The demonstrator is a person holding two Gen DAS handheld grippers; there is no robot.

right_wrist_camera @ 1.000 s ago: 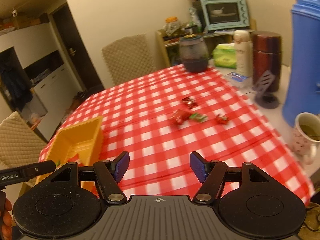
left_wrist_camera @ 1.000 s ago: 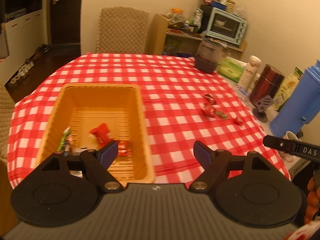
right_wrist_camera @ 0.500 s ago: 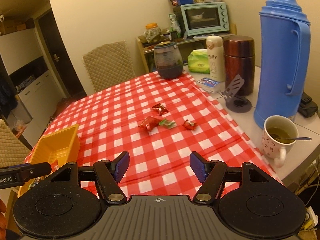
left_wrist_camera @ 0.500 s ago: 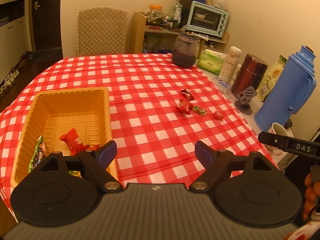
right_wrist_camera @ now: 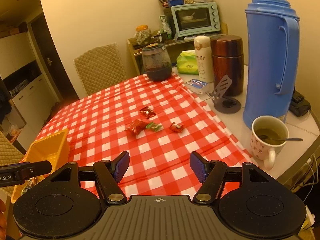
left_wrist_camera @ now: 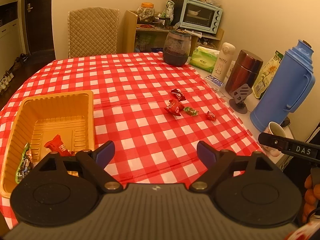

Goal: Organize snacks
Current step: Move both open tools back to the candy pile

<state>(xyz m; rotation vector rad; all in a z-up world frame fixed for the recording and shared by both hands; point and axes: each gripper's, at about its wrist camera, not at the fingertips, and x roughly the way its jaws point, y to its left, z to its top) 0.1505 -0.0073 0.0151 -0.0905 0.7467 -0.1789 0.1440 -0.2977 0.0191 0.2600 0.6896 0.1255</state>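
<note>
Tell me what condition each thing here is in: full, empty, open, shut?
yellow tray: partly filled, a few wrapped snacks inside
loose candies: four, wrapped, on the checked cloth
mug: holds drink, spoon in it
blue thermos: upright, stoppered
toaster oven: door shut
left gripper: opening, nothing between its fingers
right gripper: open, empty

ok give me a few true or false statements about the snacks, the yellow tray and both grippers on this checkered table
1. Four wrapped candies lie loose on the checkered cloth. True.
2. The yellow tray is empty. False: it already holds a red packet and a green packet.
3. The left gripper is carrying a candy. False: its jaws are opening with nothing between them.
4. The right gripper is open and holds nothing. True.
5. The mug stands on the checkered cloth. False: it stands on the bare tabletop beside the blue thermos.
</note>
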